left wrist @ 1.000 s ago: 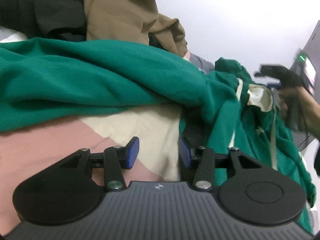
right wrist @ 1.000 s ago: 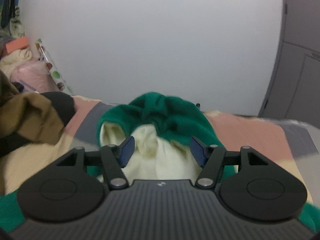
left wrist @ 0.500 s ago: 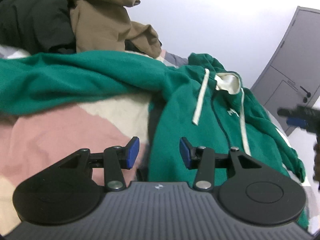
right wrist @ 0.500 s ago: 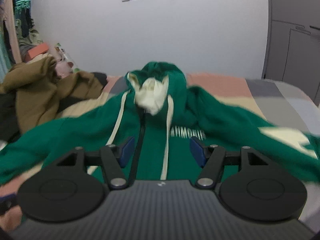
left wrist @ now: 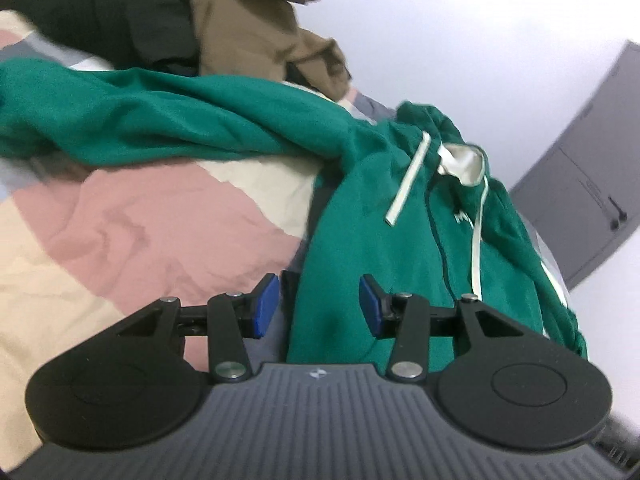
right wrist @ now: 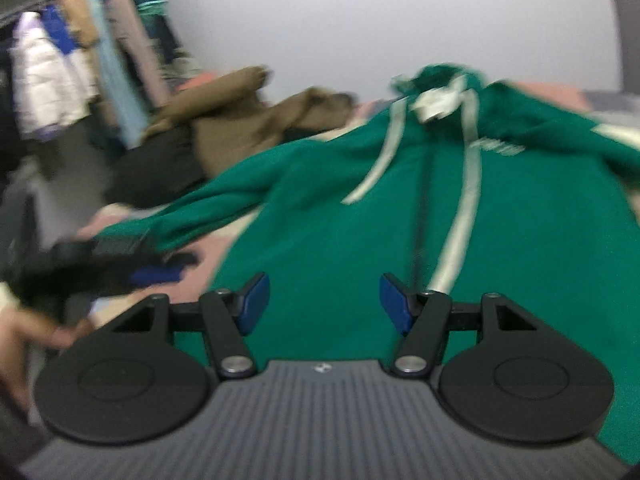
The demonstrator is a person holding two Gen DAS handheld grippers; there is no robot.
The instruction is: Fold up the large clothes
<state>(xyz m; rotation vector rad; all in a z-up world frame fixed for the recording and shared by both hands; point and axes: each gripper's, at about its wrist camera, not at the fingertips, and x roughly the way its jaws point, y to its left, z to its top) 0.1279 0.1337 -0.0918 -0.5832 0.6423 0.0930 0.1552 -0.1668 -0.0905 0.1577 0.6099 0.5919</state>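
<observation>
A green zip hoodie (left wrist: 360, 240) with a cream-lined hood and white drawstrings lies face up on the patchwork bedspread (left wrist: 140, 220). One sleeve stretches out to the left. My left gripper (left wrist: 318, 304) is open and empty, just above the hoodie's lower left edge. My right gripper (right wrist: 324, 302) is open and empty, above the hoodie's (right wrist: 480, 240) lower front near the zip. The left gripper also shows in the right wrist view (right wrist: 160, 270), blurred, by the sleeve's cuff.
A brown garment (left wrist: 256, 28) and a black one (left wrist: 112, 12) are piled at the far side of the bed. Clothes hang on a rack (right wrist: 60, 80) at the left. A grey door (left wrist: 592, 200) stands at the right, and a white wall lies beyond the bed.
Both grippers have drawn back from the hood towards the hoodie's lower part and stayed open. The right view has swung left, and the left gripper has come into it.
</observation>
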